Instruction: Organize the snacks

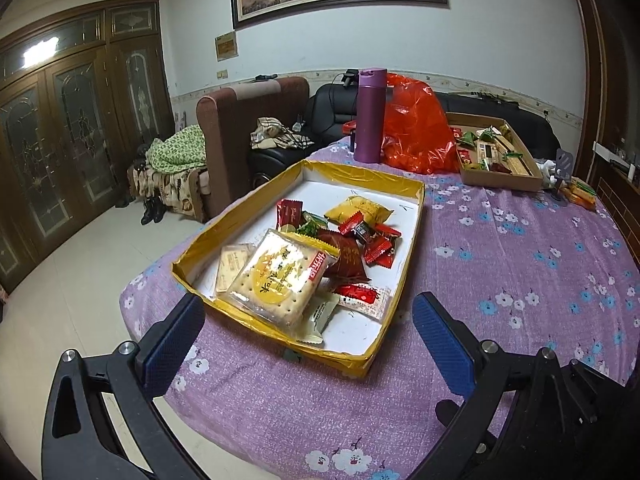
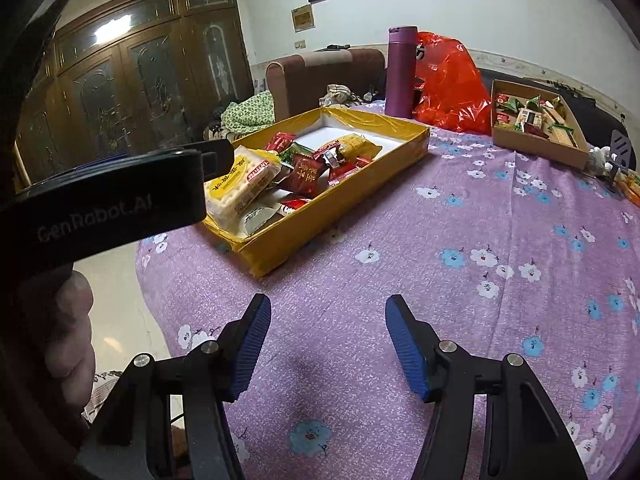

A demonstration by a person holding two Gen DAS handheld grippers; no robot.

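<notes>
A yellow-rimmed shallow box [image 1: 416, 216] holds mixed snacks: a large cracker pack [image 1: 280, 276], red candy wrappers [image 1: 370, 240] and a yellow packet [image 1: 360, 208]. My left gripper [image 1: 306, 320] is open and empty, just before the box's near edge. The box also shows in the right wrist view [image 2: 320, 216], with the cracker pack [image 2: 240, 184] in it. My right gripper [image 2: 328, 320] is open and empty over the purple cloth, short of the box. The left gripper's body [image 2: 108, 204] shows at the left of that view.
A brown cardboard box [image 1: 500, 180] with sorted snacks stands at the far right, also in the right wrist view [image 2: 536, 140]. A purple flask [image 1: 370, 116] and red plastic bag [image 1: 416, 128] stand behind the yellow box. The floral tablecloth [image 2: 480, 240] ends at the left, above the floor.
</notes>
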